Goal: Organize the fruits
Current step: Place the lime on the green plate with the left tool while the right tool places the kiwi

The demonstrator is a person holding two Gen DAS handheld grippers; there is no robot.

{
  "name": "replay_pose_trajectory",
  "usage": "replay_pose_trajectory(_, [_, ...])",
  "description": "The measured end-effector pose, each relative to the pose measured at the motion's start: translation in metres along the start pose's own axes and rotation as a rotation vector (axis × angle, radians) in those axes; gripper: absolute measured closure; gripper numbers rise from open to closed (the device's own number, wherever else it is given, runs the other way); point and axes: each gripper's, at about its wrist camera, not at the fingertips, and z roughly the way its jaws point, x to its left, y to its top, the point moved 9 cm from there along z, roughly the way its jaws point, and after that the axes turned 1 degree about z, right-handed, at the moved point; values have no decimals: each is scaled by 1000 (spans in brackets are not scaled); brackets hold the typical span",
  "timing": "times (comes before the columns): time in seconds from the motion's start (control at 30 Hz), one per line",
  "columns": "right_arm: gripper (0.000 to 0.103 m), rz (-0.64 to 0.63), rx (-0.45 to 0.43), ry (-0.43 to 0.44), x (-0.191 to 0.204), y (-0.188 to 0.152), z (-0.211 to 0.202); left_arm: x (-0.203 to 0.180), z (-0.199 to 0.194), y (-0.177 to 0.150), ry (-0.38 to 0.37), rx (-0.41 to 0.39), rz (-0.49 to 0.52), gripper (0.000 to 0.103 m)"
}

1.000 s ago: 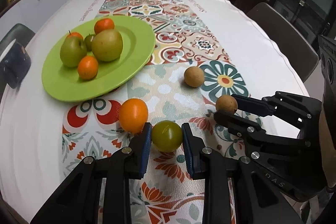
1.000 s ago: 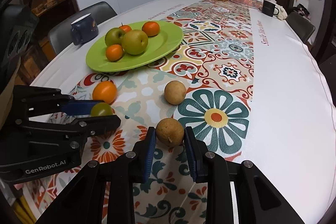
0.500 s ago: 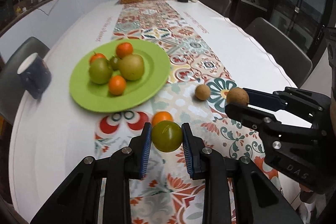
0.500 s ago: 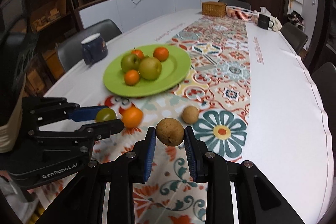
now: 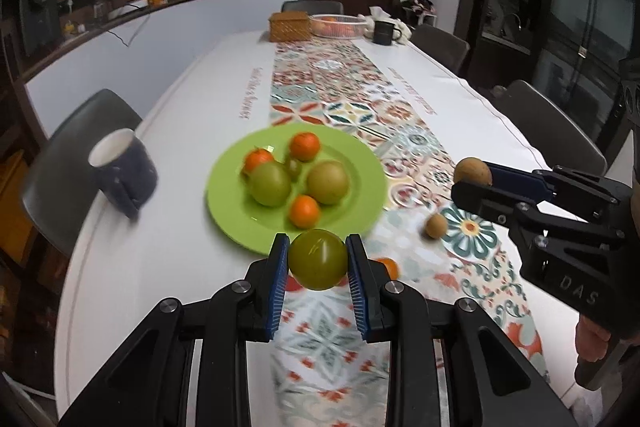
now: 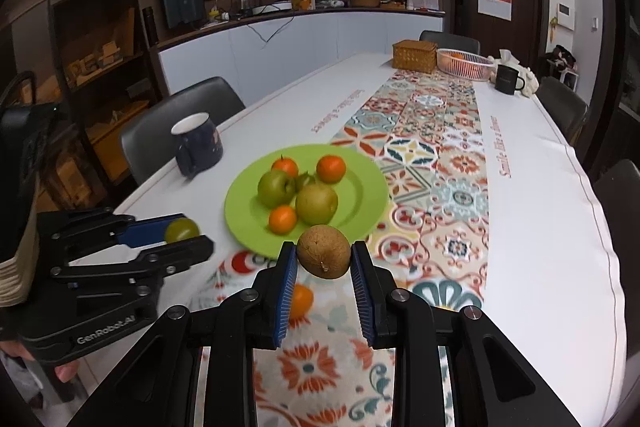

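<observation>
The green fruit (image 5: 318,259) sits clenched between the blue pads of the left tongs (image 5: 318,263), lifted clear of the tabletop (image 5: 160,267) just short of the near rim of the green plate (image 5: 360,171). The brown fruit (image 6: 324,256) is gripped the same way in the right tongs (image 6: 324,261), also near that rim. The plate already carries several fruits in its middle, while an orange fruit (image 6: 301,301) and a small brown fruit (image 5: 436,225) lie on the patterned runner (image 6: 432,155) beside it. Both round fruits are held only at their sides, so a jolt could roll one free; releasing onto the crowded middle could knock a neighbour off the plate, and the two tongs could collide over it.
</observation>
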Motion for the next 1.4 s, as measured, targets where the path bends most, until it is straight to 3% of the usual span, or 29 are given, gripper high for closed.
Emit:
replay_pose_trajectory(0.47, [74,-7,48,-30,2,41,63,51,33,30,45,4,-10,74])
replay_pose_trajectory(1.2, [74,-12,171,-31,-14,46,146,55,110,25,3,143,-8,73])
replay_pose_trajectory(1.33, [62,17,165,-19,-16,46,143,56,109,27,16,141,-9,67])
replay_pose_trajectory(1.4, [62,6,158,-30,-16,46,139,56,105,28,22,133,-8,64])
